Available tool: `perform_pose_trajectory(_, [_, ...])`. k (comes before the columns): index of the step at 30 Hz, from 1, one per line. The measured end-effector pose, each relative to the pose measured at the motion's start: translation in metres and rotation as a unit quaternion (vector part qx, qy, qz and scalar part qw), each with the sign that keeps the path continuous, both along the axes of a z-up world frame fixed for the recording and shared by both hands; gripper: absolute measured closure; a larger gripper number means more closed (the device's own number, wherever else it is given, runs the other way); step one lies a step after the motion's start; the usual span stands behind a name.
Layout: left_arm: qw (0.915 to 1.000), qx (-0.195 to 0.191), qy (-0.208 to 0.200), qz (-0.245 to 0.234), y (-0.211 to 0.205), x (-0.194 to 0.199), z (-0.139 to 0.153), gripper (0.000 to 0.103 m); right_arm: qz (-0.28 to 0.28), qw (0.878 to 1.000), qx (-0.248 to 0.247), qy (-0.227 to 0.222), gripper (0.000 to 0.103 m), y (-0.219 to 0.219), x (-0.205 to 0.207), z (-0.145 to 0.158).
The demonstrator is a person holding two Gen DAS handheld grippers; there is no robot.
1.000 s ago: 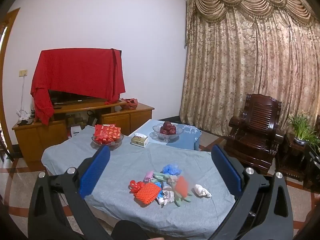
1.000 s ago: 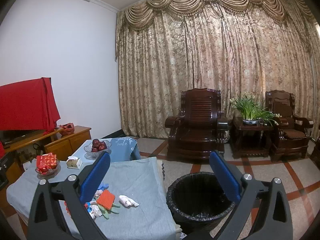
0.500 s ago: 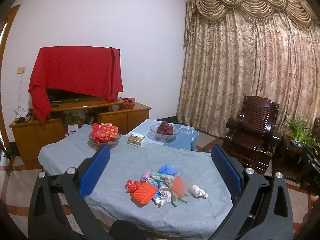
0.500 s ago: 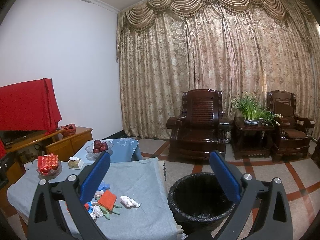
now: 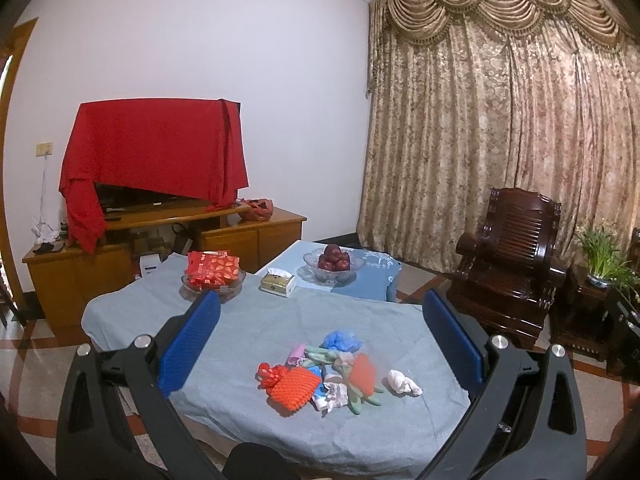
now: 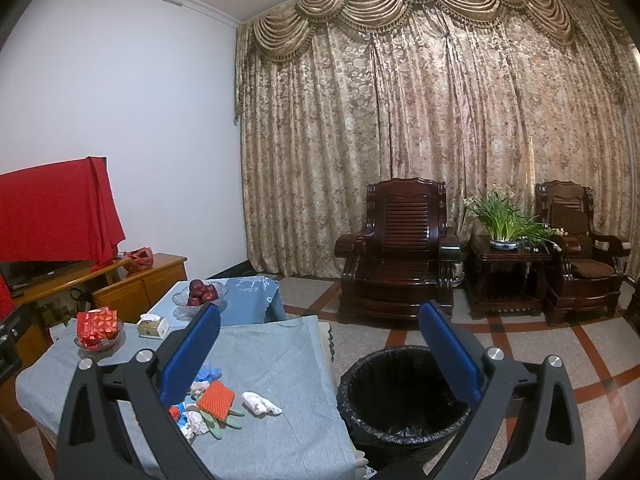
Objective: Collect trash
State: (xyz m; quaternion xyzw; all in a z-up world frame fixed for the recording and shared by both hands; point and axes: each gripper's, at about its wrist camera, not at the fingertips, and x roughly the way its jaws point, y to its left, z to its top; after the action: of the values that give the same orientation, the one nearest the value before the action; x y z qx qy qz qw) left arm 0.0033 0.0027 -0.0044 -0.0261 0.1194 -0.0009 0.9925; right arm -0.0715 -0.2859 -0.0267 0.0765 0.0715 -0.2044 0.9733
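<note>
Left wrist view, L to R. Wooden TV cabinet (image 5: 256, 236) against white wall; TV under draped red cloth (image 5: 156, 148). Low table w/ grey-blue cloth cover (image 5: 256, 320) in centre. On far part of it: glass bowl holding red packets (image 5: 212, 272), small tissue box (image 5: 277, 283). Just behind, on a lighter blue-covered surface, glass bowl of dark red fruit (image 5: 334, 265). Left gripper (image 5: 320, 344) held above the near table edge, blue-padded fingers wide apart, nothing between them. Trash pile (image 5: 328, 372) lies on the cloth, framed between the fingers: orange foam net sleeve (image 5: 295, 390), red ribbon piece just L of it, blue crumpled piece at the far side, green strips, white crumpled tissue (image 5: 404, 382) slightly apart at R. Dark carved wooden armchair (image 5: 512, 264) at R, before the patterned gold curtain (image 5: 500, 140).

Right wrist view, L to R. Same table at L, pile near its R half. Right gripper (image 6: 318, 354) also spread open, empty. Round black bin w/ black liner (image 6: 400, 396) on tiled floor just beside the table's R edge, seen between the fingers; cannot tell any contents. Potted green plant (image 6: 504, 220) on dark side table between two armchairs.
</note>
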Motion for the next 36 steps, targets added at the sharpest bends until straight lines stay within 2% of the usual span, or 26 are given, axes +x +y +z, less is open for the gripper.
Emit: perform_pose_trajectory(36, [1.0000,-0.002,-0.002,0.003,-0.0031,-0.0028,0.0017,0.005,0.000,1.000,-0.001,0.000,0.006,0.0029,0.0062,0.0033])
